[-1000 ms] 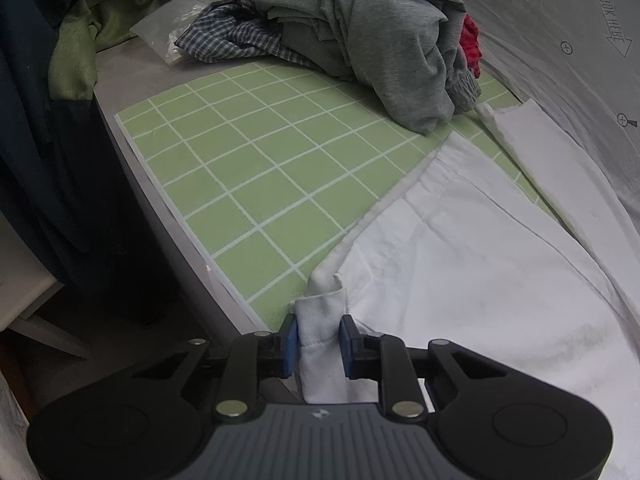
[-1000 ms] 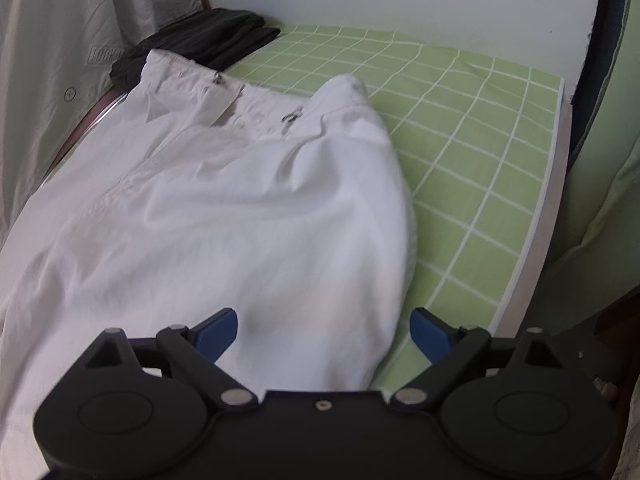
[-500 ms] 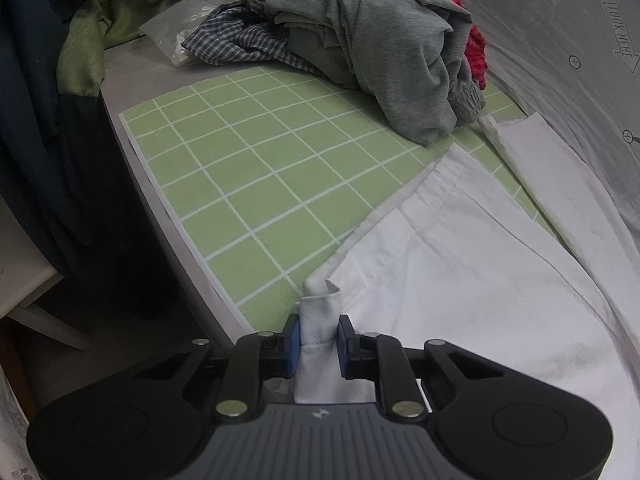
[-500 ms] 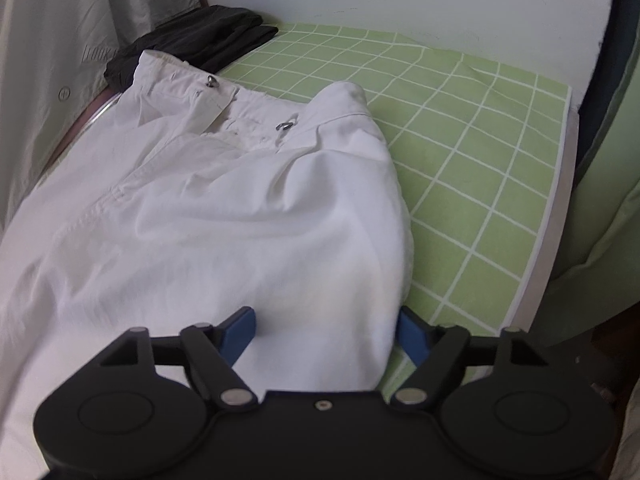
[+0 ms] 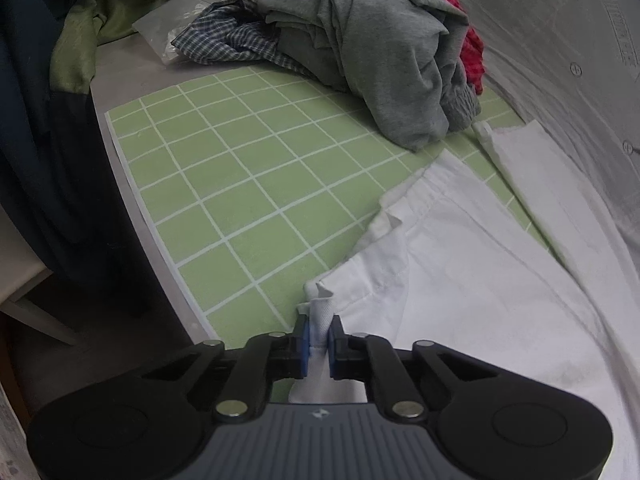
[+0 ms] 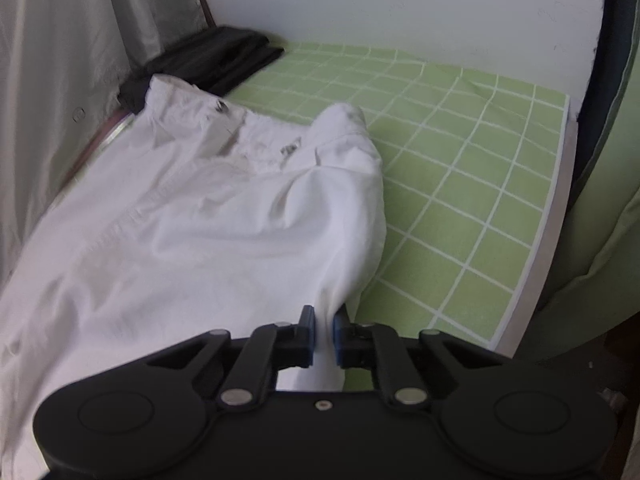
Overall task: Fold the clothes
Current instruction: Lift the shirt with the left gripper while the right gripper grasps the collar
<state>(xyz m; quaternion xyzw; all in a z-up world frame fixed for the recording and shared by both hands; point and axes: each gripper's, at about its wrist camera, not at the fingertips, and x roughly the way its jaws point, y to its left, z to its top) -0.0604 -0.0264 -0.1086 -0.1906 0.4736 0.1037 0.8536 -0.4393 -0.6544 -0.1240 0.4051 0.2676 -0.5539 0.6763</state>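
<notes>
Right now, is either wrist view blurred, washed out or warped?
Left wrist view: sharp, dim at the left edge, with the green grid mat bowed by the fisheye. Right wrist view: softer, the dark folded clothes smeared, and the white trousers nearly blown out.

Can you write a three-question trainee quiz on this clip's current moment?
1. True or false: both grippers are shut on the white trousers.
2. What lies past the trousers' waistband in the right wrist view? A) dark folded clothes B) a towel C) shoes
3. Fill in: the trousers lie on a green ____ mat.

Key
1. True: the left gripper pinches a hem corner, and the right gripper pinches the near edge.
2. A: the dark folded clothes.
3. Gridded.
</notes>
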